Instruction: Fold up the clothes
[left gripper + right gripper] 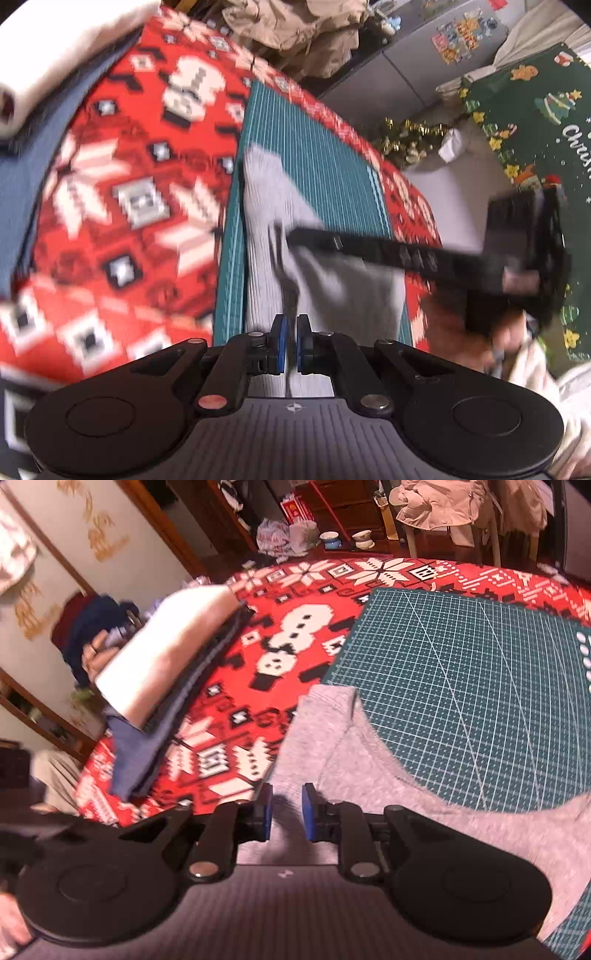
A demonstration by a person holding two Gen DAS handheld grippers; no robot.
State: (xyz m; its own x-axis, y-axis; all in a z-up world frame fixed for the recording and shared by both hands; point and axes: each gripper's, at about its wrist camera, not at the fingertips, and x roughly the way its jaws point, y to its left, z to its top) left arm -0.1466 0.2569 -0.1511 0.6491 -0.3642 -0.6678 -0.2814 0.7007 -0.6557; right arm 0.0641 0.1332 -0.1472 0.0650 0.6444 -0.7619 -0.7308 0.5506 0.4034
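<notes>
Left wrist view: the left gripper (290,345) has its jaws closed on a raised fold of the grey garment (266,221), which lies on the green cutting mat (321,147). The right gripper (287,818) (jaws apart, holding nothing) hovers over the garment's edge beside the mat. Folded clothes (166,672) are stacked beyond the mat on the red Christmas tablecloth (258,709).

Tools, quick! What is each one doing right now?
Left tool: shut, pinching the grey garment.
Right tool: open over the grey garment, holding nothing.
</notes>
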